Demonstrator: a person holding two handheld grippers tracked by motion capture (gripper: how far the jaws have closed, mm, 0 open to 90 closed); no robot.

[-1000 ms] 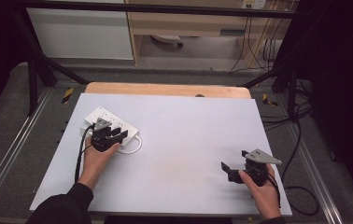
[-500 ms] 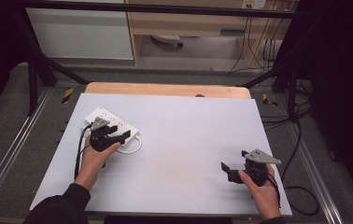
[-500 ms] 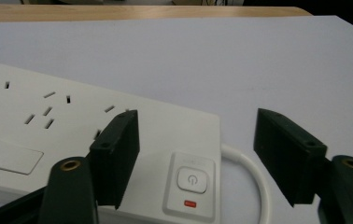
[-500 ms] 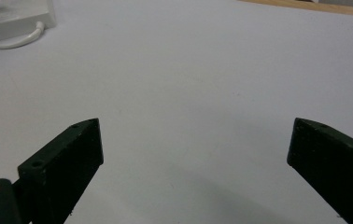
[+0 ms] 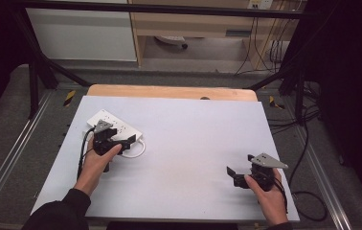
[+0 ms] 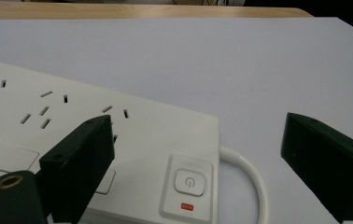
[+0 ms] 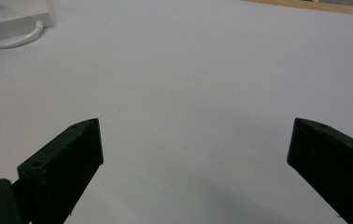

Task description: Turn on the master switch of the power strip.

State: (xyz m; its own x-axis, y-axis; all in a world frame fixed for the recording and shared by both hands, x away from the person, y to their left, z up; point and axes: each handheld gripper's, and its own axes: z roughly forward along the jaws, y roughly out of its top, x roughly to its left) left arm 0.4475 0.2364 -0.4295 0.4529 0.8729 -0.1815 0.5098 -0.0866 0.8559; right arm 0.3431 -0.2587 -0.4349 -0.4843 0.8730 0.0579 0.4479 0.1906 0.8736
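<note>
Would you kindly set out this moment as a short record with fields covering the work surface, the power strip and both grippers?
surface: white table with a wooden edge at the far side
power strip: white power strip lying flat at the left, its power button near the end where the white cable loops out
left gripper: left gripper over the strip's button end, jaws just opened wide, nothing held
right gripper: right gripper low over bare table at the right, open, holding nothing
</note>
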